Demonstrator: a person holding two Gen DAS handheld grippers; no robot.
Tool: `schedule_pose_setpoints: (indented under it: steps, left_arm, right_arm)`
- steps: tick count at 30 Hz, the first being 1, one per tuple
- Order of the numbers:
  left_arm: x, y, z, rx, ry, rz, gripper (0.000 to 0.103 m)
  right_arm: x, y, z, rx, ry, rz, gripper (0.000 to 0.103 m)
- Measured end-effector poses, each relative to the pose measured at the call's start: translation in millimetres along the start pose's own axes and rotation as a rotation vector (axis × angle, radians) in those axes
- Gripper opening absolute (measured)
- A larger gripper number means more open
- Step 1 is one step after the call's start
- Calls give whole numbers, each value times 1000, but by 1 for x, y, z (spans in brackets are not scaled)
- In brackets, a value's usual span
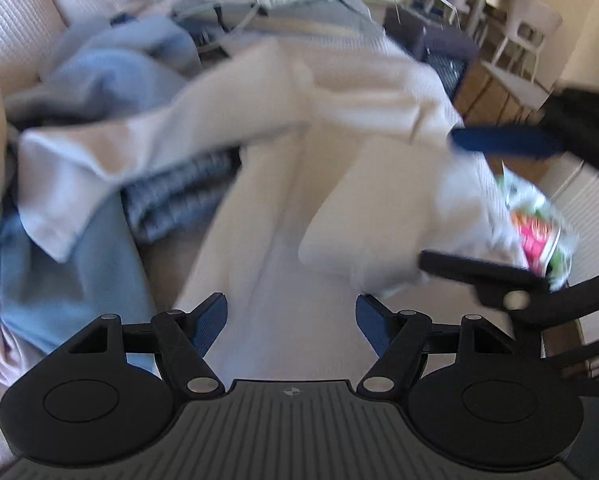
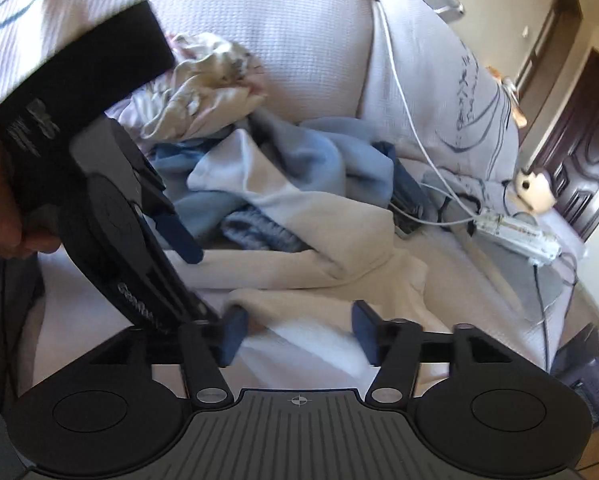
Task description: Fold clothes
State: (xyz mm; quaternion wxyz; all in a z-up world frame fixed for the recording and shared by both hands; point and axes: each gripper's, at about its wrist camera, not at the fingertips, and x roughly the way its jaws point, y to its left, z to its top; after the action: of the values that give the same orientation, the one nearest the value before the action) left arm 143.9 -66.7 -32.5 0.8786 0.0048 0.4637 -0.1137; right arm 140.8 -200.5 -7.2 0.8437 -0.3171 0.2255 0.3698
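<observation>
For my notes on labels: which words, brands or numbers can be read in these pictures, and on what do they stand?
No text reads clearly.
left gripper: white lettering on its black body, blurred.
cushion: dark script, too small to read.
colourful packet: print blurred.

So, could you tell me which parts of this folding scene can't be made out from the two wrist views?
- Left wrist view: cream garment smeared by motion blur; its type is unclear.
- Left wrist view: pink-green item blurred, partly behind the right gripper.
- Right wrist view: blue clothes partly buried under the cream garment.
</observation>
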Motion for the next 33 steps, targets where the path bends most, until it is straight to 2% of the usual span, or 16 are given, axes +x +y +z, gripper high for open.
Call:
schedule_pose_setpoints:
  steps: [4,11,14,17,20,21,22,23,24,25,26,28,31,33]
  left_arm:
    - [4,2,-9,9,22,-4,69]
    - [-14,-3,-5,-9,-21,-16,70]
    - [-31,-11,2,-5,-76,-36,73]
    - [-35,-18,16,-8,-112,-79,83]
    - [-17,-32,31,-4,-131,-72,82]
    - [-9,-36,36,0,-134,-56,81]
    - [0,-39,39,1,-139,-26,74]
    - [8,-40,41,-2,-127,-10,65]
    - [15,-40,44,-7,-115,3,33]
    - [19,-35,44,-27,-96,-8,20]
    - [18,-29,44,-55,-87,-24,11]
    - [8,-14,38,-112,-106,-48,8]
    - [-10,4,27,-166,-129,-66,8]
    - [-22,10,17,-195,-152,-100,10]
  right_arm:
    - [-28,-3,-9,56,-7,-2,74]
    - [-64,-48,-52,270,87,-138,76]
    - [-65,-62,-75,371,103,-140,76]
    - [-50,-56,-85,345,174,-169,76]
    - [-30,-45,-84,288,223,-171,69]
    - [-23,-42,-84,269,240,-172,57]
    - [-13,-41,-83,264,250,-175,43]
    - [-6,-41,-83,255,267,-175,38]
    - [4,-39,-82,230,286,-178,32]
    - [10,-36,-83,193,298,-192,29]
    - [16,-33,-83,156,310,-207,28]
    - [18,-32,-83,160,314,-195,17]
    - [15,-34,-86,162,315,-211,11]
    - [6,-44,-88,227,307,-228,10]
